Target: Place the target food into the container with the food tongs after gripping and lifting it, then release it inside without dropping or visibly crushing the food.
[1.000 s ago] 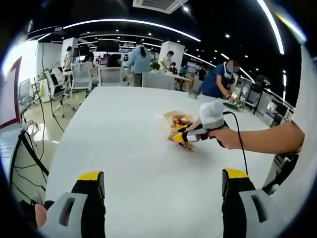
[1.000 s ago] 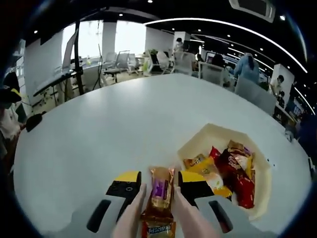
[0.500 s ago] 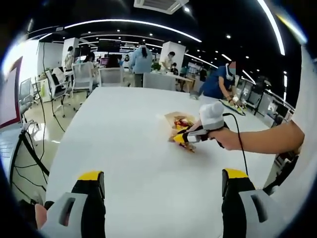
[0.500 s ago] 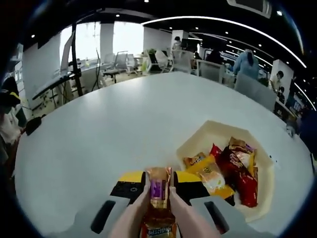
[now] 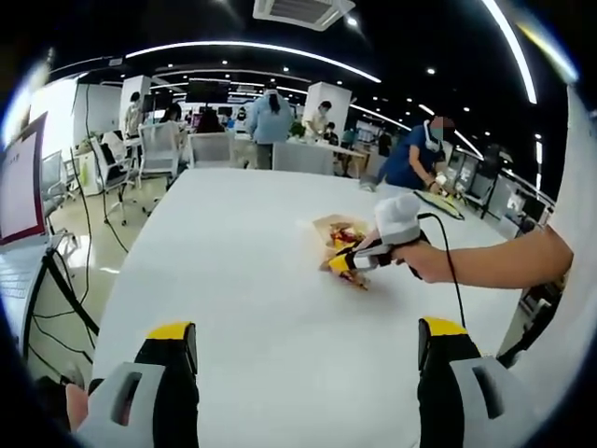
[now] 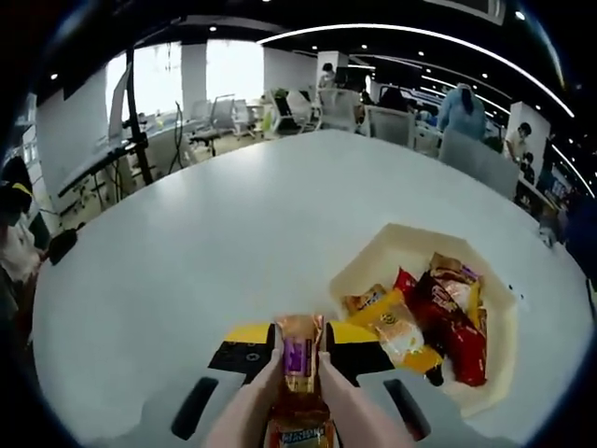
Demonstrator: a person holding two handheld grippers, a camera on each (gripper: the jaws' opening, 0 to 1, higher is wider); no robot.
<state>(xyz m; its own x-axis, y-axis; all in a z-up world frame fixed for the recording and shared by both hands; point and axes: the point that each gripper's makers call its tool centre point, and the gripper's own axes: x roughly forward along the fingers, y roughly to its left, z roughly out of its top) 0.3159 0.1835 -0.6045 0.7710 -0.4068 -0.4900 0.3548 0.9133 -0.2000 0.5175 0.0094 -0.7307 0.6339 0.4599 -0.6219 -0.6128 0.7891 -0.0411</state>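
Note:
In the right gripper view, my right gripper (image 6: 298, 338) is shut on pale pink food tongs (image 6: 250, 411). The tongs pinch a golden snack packet (image 6: 298, 362) with a purple label, held above the white table just left of the container. The cream paper container (image 6: 403, 245) lies to the right and holds several snack packets (image 6: 446, 322) in red, orange and yellow. In the left gripper view, my left gripper (image 5: 308, 350) stands open over the table with nothing between its jaws. Far ahead, the right gripper (image 5: 359, 261), held by a hand, hovers beside the container (image 5: 328, 224).
The large white table (image 5: 242, 280) has free room on all sides of the container. Office chairs (image 5: 154, 145) and desks stand beyond the far edge, with people (image 5: 410, 154) at the back. A dark stand (image 6: 140, 121) rises at the left.
The tongs have closed tighter on the golden packet since one second ago, and the right gripper has edged slightly forward. The left gripper stays open, its view barely shifted.

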